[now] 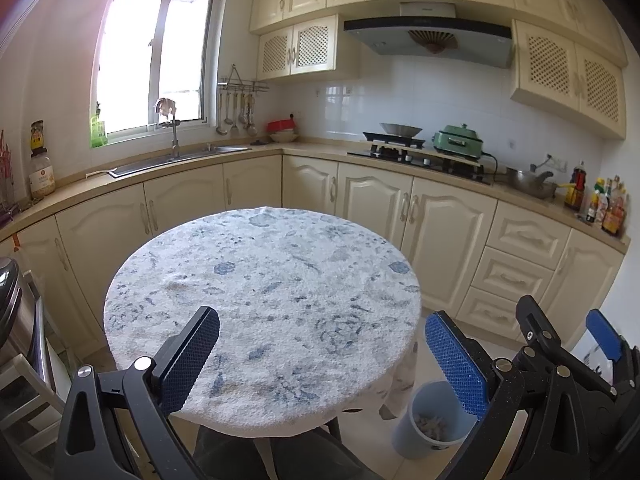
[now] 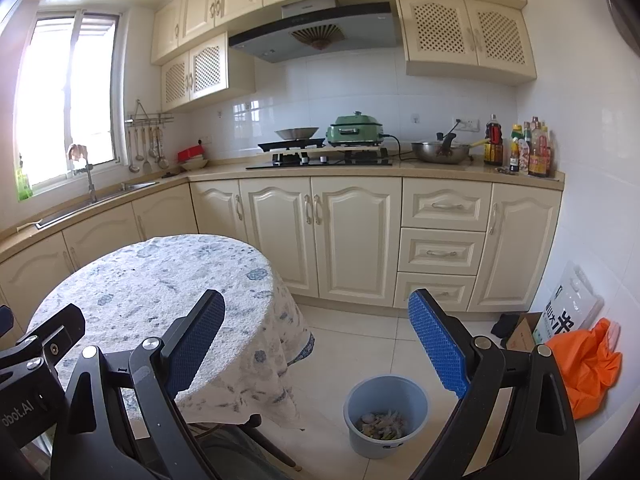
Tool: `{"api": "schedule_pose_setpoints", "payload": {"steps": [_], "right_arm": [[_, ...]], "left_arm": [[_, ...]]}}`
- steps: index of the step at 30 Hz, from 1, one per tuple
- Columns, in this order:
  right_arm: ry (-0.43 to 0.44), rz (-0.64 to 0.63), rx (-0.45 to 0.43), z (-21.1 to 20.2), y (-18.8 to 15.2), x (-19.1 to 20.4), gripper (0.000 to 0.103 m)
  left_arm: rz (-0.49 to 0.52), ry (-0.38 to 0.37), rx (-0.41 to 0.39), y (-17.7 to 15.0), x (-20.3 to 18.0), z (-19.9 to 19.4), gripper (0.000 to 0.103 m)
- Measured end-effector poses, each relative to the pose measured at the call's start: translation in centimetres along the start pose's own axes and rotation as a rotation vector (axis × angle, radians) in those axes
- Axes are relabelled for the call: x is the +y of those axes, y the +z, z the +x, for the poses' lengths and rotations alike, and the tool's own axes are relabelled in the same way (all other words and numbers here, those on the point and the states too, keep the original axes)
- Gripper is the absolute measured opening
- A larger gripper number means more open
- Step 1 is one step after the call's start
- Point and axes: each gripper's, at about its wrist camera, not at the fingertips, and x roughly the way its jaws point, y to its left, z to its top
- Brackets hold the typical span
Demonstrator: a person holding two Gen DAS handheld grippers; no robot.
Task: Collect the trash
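Observation:
A round table (image 1: 260, 280) under a white cloth with blue flowers fills the left wrist view; no trash shows on its top. My left gripper (image 1: 322, 354) hangs open over its near edge, nothing between the fingers. A blue-grey bin (image 2: 386, 414) stands on the floor right of the table, with scraps (image 2: 382, 424) in its bottom. The same bin (image 1: 430, 420) sits behind my left gripper's right finger. My right gripper (image 2: 316, 344) is open and empty, held above the floor between the table (image 2: 152, 288) and the bin. The right gripper's body (image 1: 576, 360) shows at the lower right of the left wrist view.
Cream cabinets (image 2: 352, 232) and a counter run along the back, with a sink (image 1: 180, 158), a stove (image 2: 320, 156) and bottles (image 2: 528, 148). An orange bag (image 2: 588, 364), a cardboard box (image 2: 520, 332) and a white sack (image 2: 572, 308) lie by the right wall. A metal appliance (image 1: 16, 320) stands at far left.

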Motion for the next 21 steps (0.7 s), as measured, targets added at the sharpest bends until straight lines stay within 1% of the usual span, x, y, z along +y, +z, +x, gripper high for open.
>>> {"api": "schedule_pose_setpoints", "payload": {"steps": [21], "right_arm": [[0.007, -0.002, -0.002, -0.43, 0.24, 0.07, 0.095]], "left_arm": [[0.001, -0.005, 0.007, 0.19, 0.03, -0.58, 0.102]]}}
